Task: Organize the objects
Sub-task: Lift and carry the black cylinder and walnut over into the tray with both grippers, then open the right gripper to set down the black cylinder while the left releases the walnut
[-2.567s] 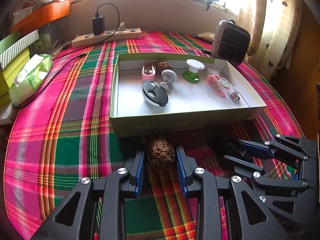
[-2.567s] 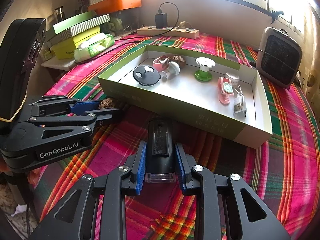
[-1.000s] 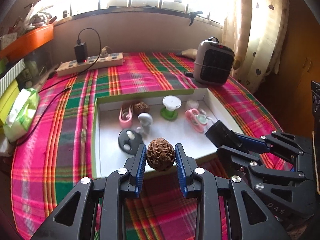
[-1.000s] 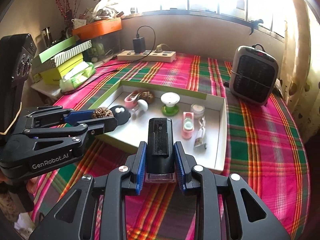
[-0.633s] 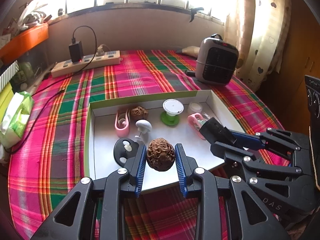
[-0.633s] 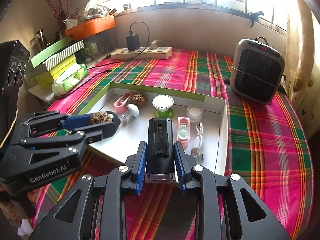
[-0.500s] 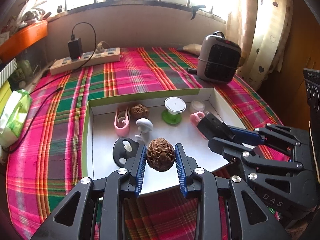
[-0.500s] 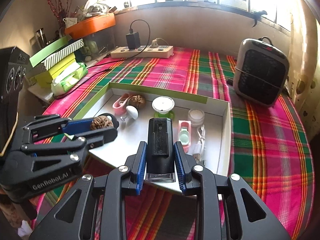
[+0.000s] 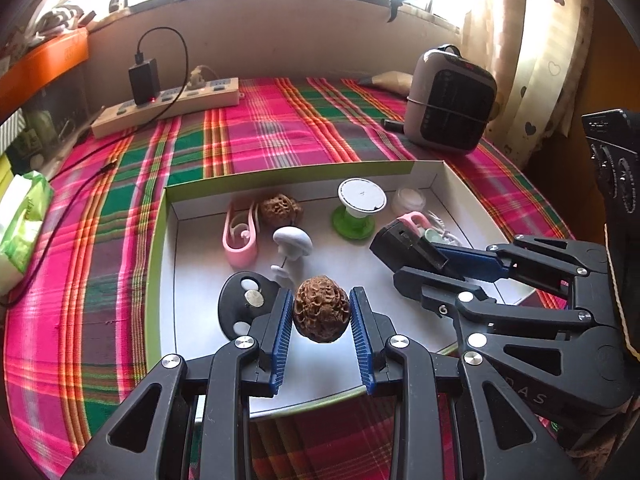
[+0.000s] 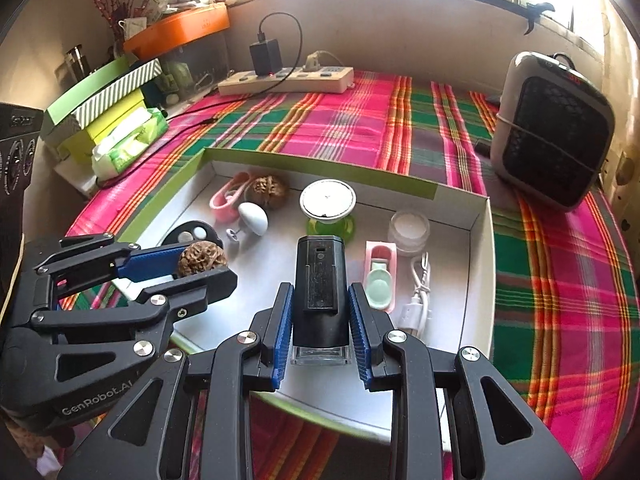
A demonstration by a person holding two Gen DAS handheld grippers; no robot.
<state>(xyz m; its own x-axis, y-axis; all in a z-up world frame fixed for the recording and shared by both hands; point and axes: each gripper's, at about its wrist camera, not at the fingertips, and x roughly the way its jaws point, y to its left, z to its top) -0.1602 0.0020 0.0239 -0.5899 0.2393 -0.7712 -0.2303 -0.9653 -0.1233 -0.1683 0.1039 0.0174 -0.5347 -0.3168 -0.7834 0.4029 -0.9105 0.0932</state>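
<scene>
**A:** Two loaded claws over the box (image 9: 188, 190), mid-delivery. Where does it stand, from the left?

**B:** The left claw (image 9: 322, 318) is clamped on a walnut (image 9: 321, 314), held in the air above the box's near-left part, just this side of the black disc (image 9: 240, 304). In the right wrist view the same claw (image 10: 192, 264) shows its walnut (image 10: 202, 258) off the floor, beside that disc (image 10: 192, 234).

**A:** And the right?

**B:** The right claw (image 10: 320, 320) is closed on a black block (image 10: 320, 280) with a clear base, hanging over the box's near-middle, just short of the green spool (image 10: 328, 208) and left of the pink case (image 10: 380, 276) and white cable (image 10: 418, 292).

**A:** So the step?

**B:** Carrying in, by my reading; neither piece is set down yet. Already inside the box, along its far wall: a pink clip (image 9: 240, 232), a second walnut (image 9: 280, 208), a white mushroom-shaped knob (image 9: 292, 242), the spool and a small jar (image 10: 408, 228).

**A:** Next move?

**B:** Likely a lowering onto bare white floor in the box's near half, then opening. The walnut is round and may roll, so it wants to be low before release. The block should clear the case on its right.
</scene>
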